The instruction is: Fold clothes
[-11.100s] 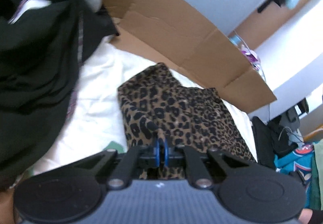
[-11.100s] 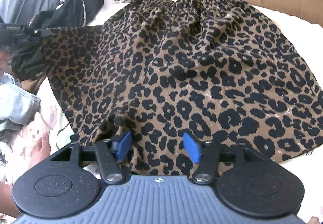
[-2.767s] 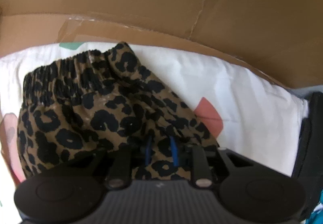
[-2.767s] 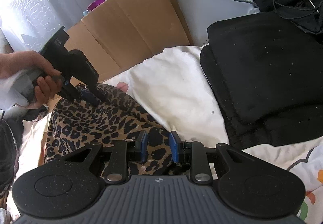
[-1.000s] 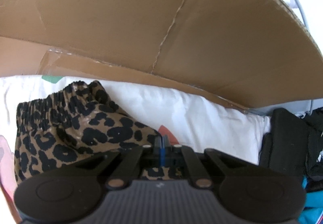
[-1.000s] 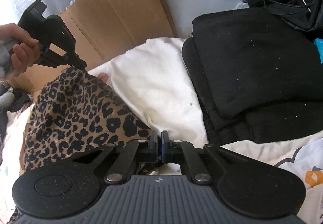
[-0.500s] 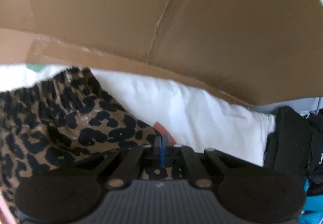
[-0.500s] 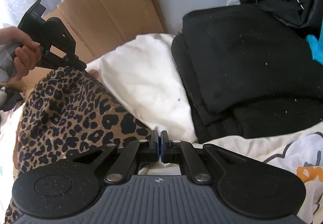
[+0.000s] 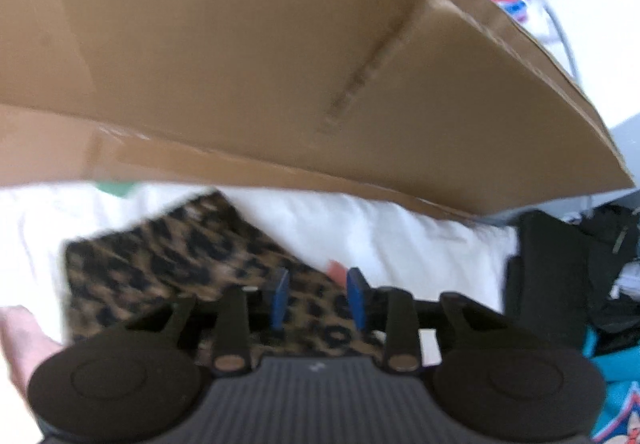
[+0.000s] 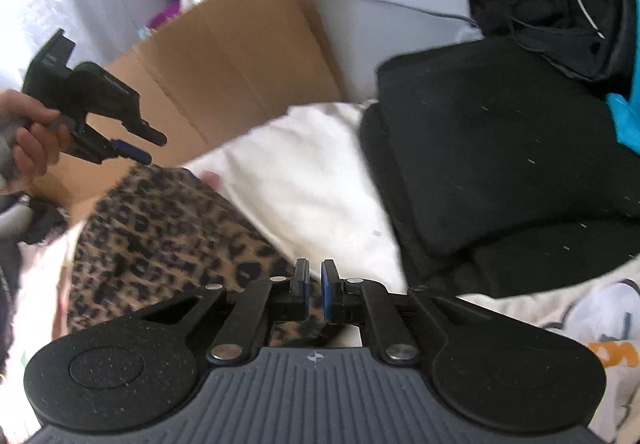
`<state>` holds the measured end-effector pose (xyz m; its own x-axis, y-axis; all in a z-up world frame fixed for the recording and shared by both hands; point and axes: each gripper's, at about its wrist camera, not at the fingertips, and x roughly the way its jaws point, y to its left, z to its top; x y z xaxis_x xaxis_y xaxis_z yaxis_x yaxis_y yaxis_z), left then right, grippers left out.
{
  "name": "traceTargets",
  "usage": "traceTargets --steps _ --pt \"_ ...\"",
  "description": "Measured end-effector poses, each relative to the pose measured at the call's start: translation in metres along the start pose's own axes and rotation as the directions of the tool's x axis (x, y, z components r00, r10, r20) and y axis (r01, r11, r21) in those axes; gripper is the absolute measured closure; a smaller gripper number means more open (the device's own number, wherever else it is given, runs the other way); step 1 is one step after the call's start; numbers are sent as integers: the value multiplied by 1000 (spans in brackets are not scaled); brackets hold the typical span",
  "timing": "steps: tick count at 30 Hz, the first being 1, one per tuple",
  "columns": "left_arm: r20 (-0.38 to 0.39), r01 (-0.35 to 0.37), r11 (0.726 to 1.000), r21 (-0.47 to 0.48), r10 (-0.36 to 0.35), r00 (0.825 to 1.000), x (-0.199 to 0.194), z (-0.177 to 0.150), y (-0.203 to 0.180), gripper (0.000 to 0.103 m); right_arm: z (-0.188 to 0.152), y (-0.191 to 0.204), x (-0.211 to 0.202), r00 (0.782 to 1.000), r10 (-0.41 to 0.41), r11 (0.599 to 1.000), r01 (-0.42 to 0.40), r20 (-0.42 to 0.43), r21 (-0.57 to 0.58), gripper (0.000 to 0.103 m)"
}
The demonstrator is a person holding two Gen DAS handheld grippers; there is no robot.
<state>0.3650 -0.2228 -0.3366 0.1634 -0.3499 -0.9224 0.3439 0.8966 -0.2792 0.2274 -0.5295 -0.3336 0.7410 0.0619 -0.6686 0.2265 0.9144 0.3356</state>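
Note:
The leopard-print garment [image 9: 180, 256] lies folded on the white bedding [image 9: 380, 232]. My left gripper [image 9: 316, 296] hovers over its right edge. Its jaws are opening, the blue pads are well apart and no cloth is pinched between them. In the right wrist view a hand [image 10: 28, 139] holds the left gripper [image 10: 154, 147] above the far corner of the leopard-print garment [image 10: 160, 228]. My right gripper [image 10: 316, 282] is at the garment's near right edge. Its jaws are opening too, with a narrow gap between the pads and the cloth lying just under them.
A large cardboard sheet [image 9: 280, 63] stands along the far side of the bedding [image 10: 304, 171]. A stack of folded black clothes [image 10: 500, 163] lies to the right, with a black bag and cables [image 10: 560, 3] behind it. Teal fabric [image 9: 612, 396] shows at the lower right.
The left gripper has let go of the garment's corner, opened and lifted away; the corner now rests on the bedding. The right gripper's pads have parted slightly.

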Motion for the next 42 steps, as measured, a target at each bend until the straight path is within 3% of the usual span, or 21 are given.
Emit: traceTargets --steps 4,8,10,14,16,19,26,34,36,42 --pt "10 -84 996 1 84 996 -3 7 18 71 2 15 7 999 37 999 -38 -11 -36 95" --pt "46 -214 975 58 211 976 -5 10 25 76 5 29 18 990 126 992 -127 -55 -7 95" --pt "59 -213 973 85 209 976 -4 14 28 74 7 37 24 984 163 987 -163 -74 -1 95" --pt "52 -200 971 135 195 979 3 22 36 56 11 53 40 981 169 984 -174 -97 -41 95" --pt "50 -192 963 188 185 981 10 22 35 56 12 57 48 979 170 983 -176 -112 -50 95" --pt "48 -178 946 270 171 984 14 22 34 44 12 61 56 977 168 982 -177 -133 -64 95" --pt "17 -142 869 474 152 988 28 13 30 30 15 62 74 969 182 980 -192 -168 -44 95" --pt "25 -146 801 581 162 986 40 1 27 33 26 71 109 956 212 975 -220 -202 -19 95" --pt "31 -150 783 604 165 986 41 -3 24 49 25 71 113 961 186 980 -197 -206 -37 95" --pt "84 -169 755 634 151 985 37 -6 14 60 25 56 113 977 106 992 -116 -183 -47 92"
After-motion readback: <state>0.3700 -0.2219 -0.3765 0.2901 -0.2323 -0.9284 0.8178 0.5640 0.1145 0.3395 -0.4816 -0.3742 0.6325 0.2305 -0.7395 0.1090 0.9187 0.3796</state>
